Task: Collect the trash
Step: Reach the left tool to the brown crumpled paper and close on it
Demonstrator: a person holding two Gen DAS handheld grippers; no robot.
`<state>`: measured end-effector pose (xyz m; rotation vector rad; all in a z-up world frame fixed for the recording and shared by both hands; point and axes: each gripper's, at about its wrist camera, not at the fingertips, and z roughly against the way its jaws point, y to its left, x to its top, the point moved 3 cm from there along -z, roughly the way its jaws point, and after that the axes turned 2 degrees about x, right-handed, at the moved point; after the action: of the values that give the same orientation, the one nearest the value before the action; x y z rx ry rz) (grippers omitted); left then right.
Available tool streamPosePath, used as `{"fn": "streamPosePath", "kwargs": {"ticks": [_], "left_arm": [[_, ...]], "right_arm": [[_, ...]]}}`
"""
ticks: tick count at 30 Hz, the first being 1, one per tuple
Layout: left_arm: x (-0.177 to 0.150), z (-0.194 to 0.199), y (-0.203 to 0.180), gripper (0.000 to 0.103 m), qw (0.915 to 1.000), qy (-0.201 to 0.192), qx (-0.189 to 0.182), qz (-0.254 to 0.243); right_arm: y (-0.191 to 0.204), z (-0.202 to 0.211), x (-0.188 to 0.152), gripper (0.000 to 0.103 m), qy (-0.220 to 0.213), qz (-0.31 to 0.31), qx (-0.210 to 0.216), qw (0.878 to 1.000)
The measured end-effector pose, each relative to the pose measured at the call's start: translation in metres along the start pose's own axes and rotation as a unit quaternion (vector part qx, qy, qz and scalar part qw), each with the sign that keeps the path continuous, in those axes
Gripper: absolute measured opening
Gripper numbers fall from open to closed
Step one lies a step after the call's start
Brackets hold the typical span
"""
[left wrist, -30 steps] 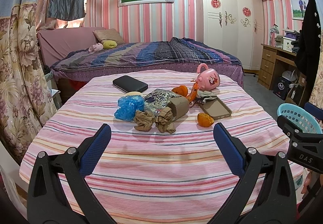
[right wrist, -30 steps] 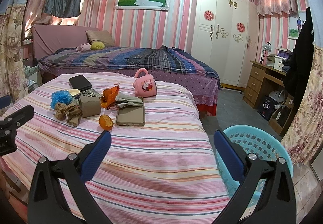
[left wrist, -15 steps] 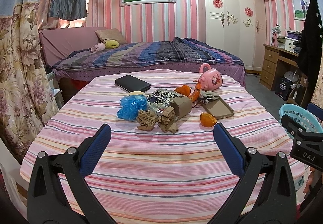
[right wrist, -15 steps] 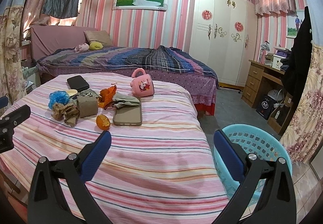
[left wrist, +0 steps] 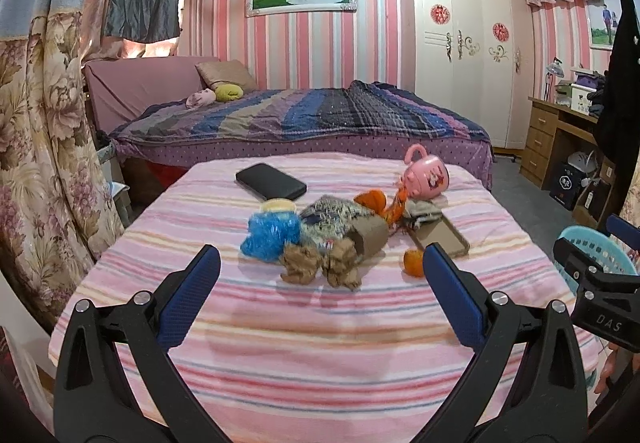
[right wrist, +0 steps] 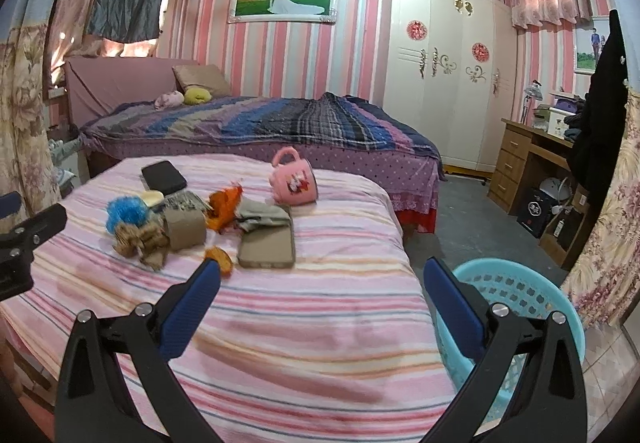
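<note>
A heap of trash lies mid-way across the pink striped table cover: crumpled brown paper, a blue plastic wad, a cardboard tube, a printed wrapper, orange wrappers and a small orange piece. A light blue basket stands on the floor at the table's right. My left gripper is open and empty, short of the brown paper. My right gripper is open and empty over the table's right part.
A black phone, a pink mug on its side and a brown phone case also lie on the table. A bed stands behind, a wardrobe and desk at right, floral curtains at left.
Both grippers have moved slightly nearer the table and the trash heap, which looks a little larger. Both have stayed open and empty.
</note>
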<state>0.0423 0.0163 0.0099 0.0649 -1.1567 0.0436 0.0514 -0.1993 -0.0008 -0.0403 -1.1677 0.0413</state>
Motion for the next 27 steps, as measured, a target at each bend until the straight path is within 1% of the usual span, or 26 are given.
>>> {"fn": "streamPosePath", "kwargs": {"ticks": [3, 5, 8, 12, 15, 19, 21, 24, 27], "left_arm": [[0.015, -0.005, 0.004, 0.098, 1.0, -0.007, -0.004, -0.004], [0.027, -0.012, 0.009, 0.098, 0.9999, -0.01, -0.009, -0.001], [0.038, -0.023, 0.018, 0.098, 0.9999, -0.012, -0.003, 0.001], [0.044, -0.038, 0.029, 0.098, 0.9999, -0.008, 0.005, 0.005], [0.037, -0.05, 0.041, 0.098, 0.9998, -0.002, 0.02, 0.007], [0.019, -0.068, 0.06, 0.098, 0.9992, 0.025, 0.026, 0.018], [0.009, -0.075, 0.066, 0.098, 0.9985, 0.036, 0.041, 0.004], [-0.004, -0.085, 0.076, 0.098, 0.9967, 0.053, 0.061, -0.011], [-0.013, -0.096, 0.084, 0.098, 0.9952, 0.075, 0.062, -0.004]], "right_arm": [[0.001, -0.007, 0.016, 0.099, 0.001, 0.0, 0.013, 1.0], [0.0, -0.013, 0.022, 0.099, 0.0, 0.002, 0.011, 1.0], [-0.004, -0.027, 0.036, 0.099, 0.0, -0.001, 0.007, 1.0], [-0.006, -0.048, 0.04, 0.099, 0.01, -0.008, 0.004, 1.0], [-0.006, -0.062, 0.037, 0.099, 0.011, -0.005, -0.002, 1.0], [-0.011, -0.077, 0.024, 0.099, 0.012, -0.008, -0.008, 1.0], [-0.013, -0.082, 0.019, 0.099, 0.013, -0.01, -0.003, 1.0], [-0.013, -0.091, 0.013, 0.099, 0.026, -0.01, 0.005, 1.0], [-0.012, -0.098, 0.008, 0.099, 0.034, -0.017, 0.013, 0.999]]}}
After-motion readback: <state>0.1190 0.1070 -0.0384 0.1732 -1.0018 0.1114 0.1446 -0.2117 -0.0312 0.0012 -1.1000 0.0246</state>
